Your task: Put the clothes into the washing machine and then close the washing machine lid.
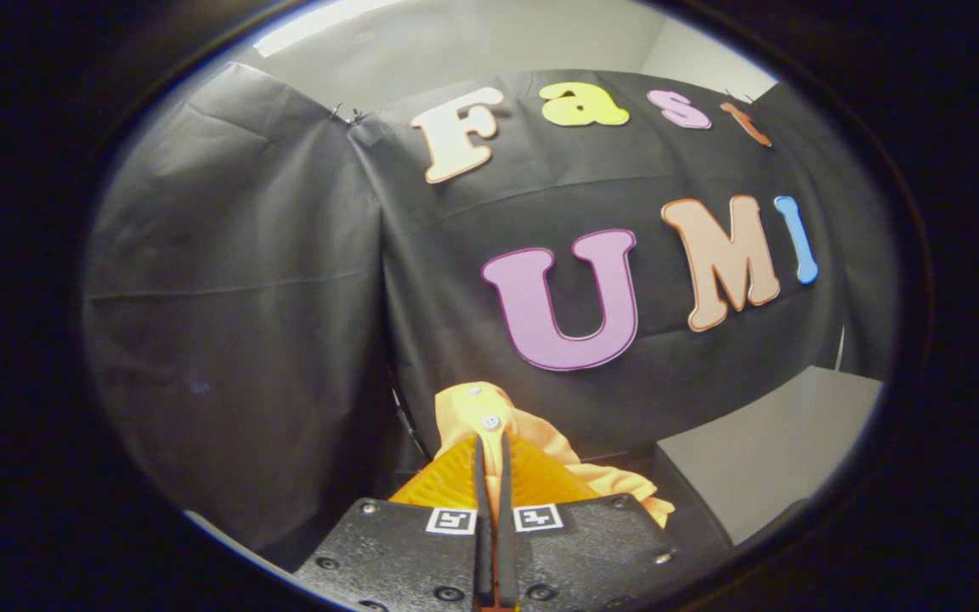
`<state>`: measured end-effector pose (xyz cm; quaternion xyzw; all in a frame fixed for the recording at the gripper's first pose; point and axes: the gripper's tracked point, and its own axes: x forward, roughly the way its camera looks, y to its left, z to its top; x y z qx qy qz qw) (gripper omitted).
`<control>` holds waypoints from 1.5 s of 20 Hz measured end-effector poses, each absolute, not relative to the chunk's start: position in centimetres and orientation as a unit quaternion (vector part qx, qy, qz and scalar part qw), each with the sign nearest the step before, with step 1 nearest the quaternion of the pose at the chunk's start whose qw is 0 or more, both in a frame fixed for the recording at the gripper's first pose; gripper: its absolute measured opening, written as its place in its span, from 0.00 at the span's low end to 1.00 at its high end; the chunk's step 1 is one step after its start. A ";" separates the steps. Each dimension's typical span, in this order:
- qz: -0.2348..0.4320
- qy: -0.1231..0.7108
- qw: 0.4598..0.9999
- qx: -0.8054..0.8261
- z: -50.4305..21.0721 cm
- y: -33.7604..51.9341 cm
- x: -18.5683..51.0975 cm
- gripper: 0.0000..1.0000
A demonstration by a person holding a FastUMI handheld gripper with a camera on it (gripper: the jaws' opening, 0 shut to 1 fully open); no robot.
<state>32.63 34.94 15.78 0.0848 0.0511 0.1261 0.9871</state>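
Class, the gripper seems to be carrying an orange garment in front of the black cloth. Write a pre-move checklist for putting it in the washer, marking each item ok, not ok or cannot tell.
1. Jaws of the gripper closed on the orange garment: ok, both fingers press on it.
2. Garment lifted clear: ok, it hangs against the black cloth wall.
3. Loose fabric under control: not ok, a fold trails beside the fingers.
4. Washing machine ahead: cannot tell.
5. Lid open: cannot tell.
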 end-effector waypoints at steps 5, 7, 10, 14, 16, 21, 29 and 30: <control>0.126 0.084 0.983 0.105 9.8 37.1 33.6 0.02; 0.123 0.100 0.981 0.112 7.3 37.3 34.0 0.02; 0.115 0.119 0.980 0.112 3.7 37.2 34.5 0.02; 0.106 0.145 0.978 0.109 -1.8 36.8 34.8 0.02; 0.106 0.161 0.974 0.119 -4.4 36.8 34.9 0.02; 0.102 0.199 0.965 0.137 -9.7 36.8 34.7 0.03; 0.090 0.227 0.964 0.110 -14.4 37.0 33.7 0.06; 0.081 0.236 0.962 0.108 -15.3 36.9 33.5 0.06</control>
